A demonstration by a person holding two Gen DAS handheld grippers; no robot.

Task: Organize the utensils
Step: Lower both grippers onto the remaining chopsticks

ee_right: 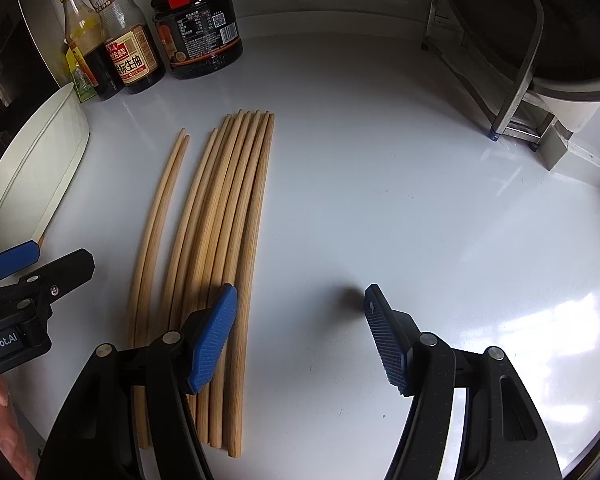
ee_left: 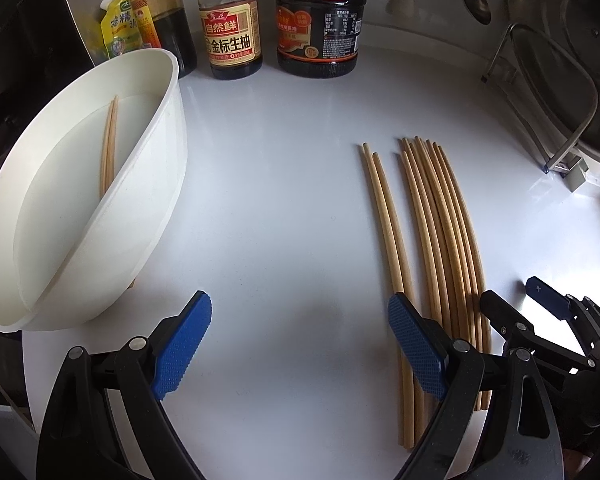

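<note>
Several wooden chopsticks (ee_left: 432, 232) lie side by side on the white counter (ee_left: 284, 184), with two set slightly apart on their left; they also show in the right wrist view (ee_right: 220, 240). A white container (ee_left: 80, 200) lies on its side at the left with two chopsticks (ee_left: 109, 148) inside. My left gripper (ee_left: 300, 344) is open and empty, its right finger just above the near ends of the left pair. My right gripper (ee_right: 300, 340) is open and empty, its left finger over the bundle's near part.
Sauce bottles (ee_left: 230, 20) and a dark jug (ee_left: 320, 20) stand at the back. A metal rack (ee_right: 500, 60) with a pot stands at the back right. The container's edge (ee_right: 32, 168) shows at the left of the right wrist view.
</note>
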